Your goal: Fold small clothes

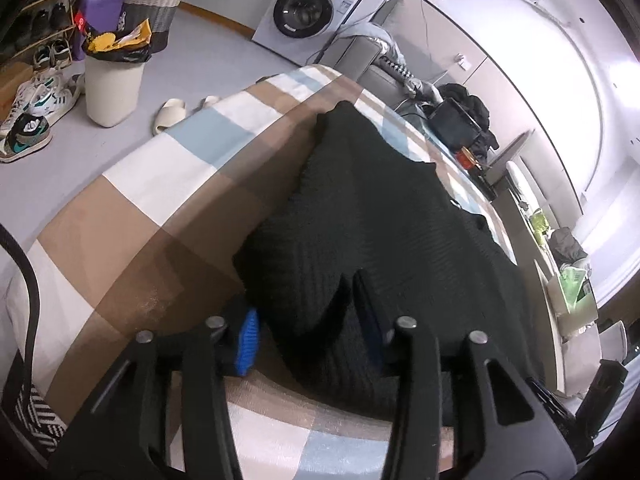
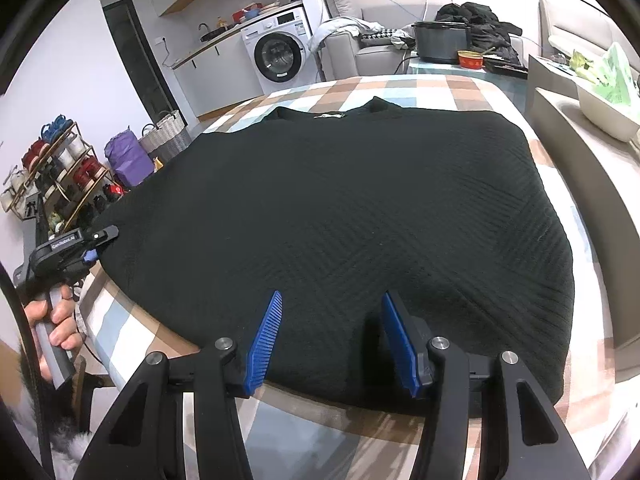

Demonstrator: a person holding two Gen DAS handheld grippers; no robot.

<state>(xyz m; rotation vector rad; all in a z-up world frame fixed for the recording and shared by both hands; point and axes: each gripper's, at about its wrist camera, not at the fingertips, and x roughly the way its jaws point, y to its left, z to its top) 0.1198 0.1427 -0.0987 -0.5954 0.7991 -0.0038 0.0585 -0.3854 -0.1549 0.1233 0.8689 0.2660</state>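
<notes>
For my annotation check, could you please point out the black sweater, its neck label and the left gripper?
black sweater [image 2: 340,216]: right wrist view, middle of knit body.
neck label [image 2: 330,115]: right wrist view, pale tag at collar.
left gripper [image 2: 96,246]: right wrist view, fingertips at sweater's edge.

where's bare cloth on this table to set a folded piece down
The widest bare checked tablecloth lies left of the black sweater, toward the table's left edge. A narrower strip runs beyond the collar, before the cooker. The near edge is crowded by both grippers; the right strip beside the sweater is thin.
</notes>
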